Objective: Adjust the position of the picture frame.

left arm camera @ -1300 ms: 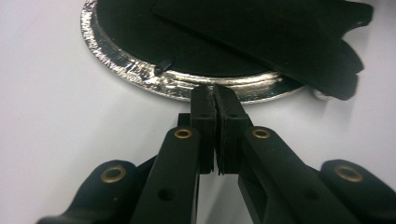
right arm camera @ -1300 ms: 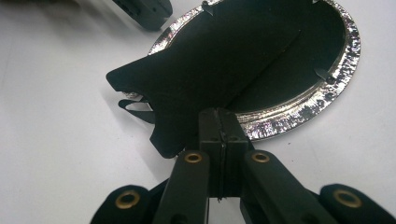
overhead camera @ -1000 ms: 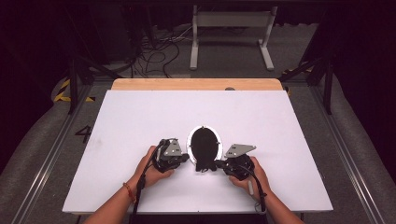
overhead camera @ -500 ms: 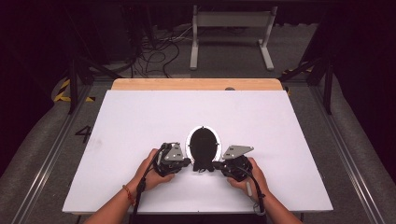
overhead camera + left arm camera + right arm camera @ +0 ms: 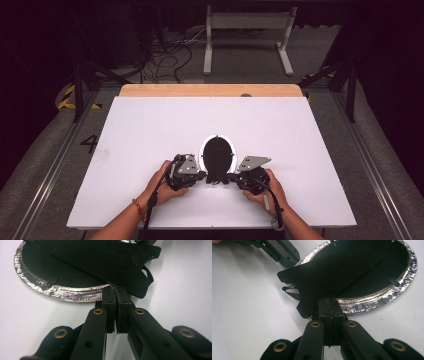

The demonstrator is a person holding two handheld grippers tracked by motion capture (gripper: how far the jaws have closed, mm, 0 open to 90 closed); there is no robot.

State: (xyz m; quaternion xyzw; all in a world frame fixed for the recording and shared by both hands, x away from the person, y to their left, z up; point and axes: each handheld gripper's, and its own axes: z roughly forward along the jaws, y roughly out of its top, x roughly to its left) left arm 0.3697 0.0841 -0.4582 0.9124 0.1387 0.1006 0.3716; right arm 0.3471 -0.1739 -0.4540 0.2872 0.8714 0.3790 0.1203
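frame's [image 5: 62, 293] far rim cut off, flap [image 5: 112, 265] hides its back

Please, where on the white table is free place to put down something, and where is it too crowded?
Free: the whole far half of the white table, between the oval frame and the wooden strip, plus wide patches left and right of the hands. Crowded: the near middle, where the left tool and right tool meet at the frame's black backing.

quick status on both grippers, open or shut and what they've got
Left gripper: shut, pinching the near edge of the black backing of the silver-rimmed oval frame.
Right gripper: shut, pinching the same black backing on its other side.
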